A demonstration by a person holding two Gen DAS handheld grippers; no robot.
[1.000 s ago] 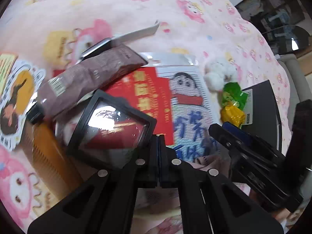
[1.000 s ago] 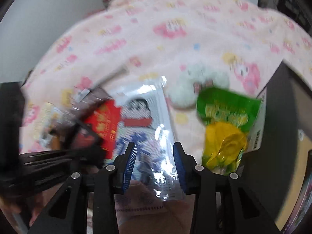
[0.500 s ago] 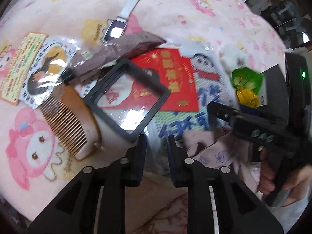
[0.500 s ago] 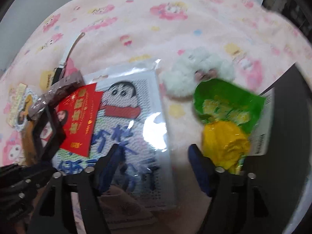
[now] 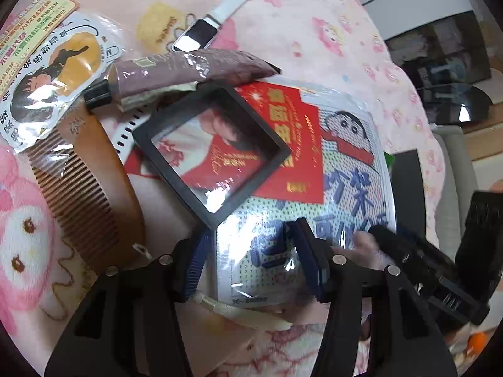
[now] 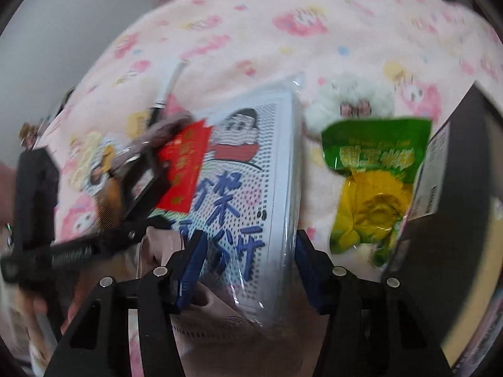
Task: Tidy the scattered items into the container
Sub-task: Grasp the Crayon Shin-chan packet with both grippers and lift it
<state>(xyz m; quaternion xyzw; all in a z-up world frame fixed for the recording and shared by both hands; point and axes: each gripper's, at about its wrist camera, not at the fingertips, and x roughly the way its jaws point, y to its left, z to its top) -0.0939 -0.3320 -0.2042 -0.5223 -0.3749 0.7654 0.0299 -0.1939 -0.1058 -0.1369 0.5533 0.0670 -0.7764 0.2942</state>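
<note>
Both your left gripper (image 5: 251,256) and right gripper (image 6: 248,265) stand apart, empty, astride the near edge of the flat plastic-wrapped cartoon-boy packet (image 6: 251,169). The black container (image 6: 452,220) lies right of the packet. Close only the right gripper on this edge, and lift slowly so the red envelope (image 5: 289,138) and black square frame (image 5: 210,154) slide off.

A pink blanket (image 5: 283,15) with cartoon figures carries everything. On it lie a wooden comb (image 5: 81,188), a sticker pack (image 5: 53,72), a white watch (image 5: 204,28), a large cartoon packet (image 5: 345,169), a white fluffy toy (image 6: 352,100) and a green and yellow snack bag (image 6: 374,182). The bag leans on a black box (image 6: 446,220) at the blanket's right edge.
</note>
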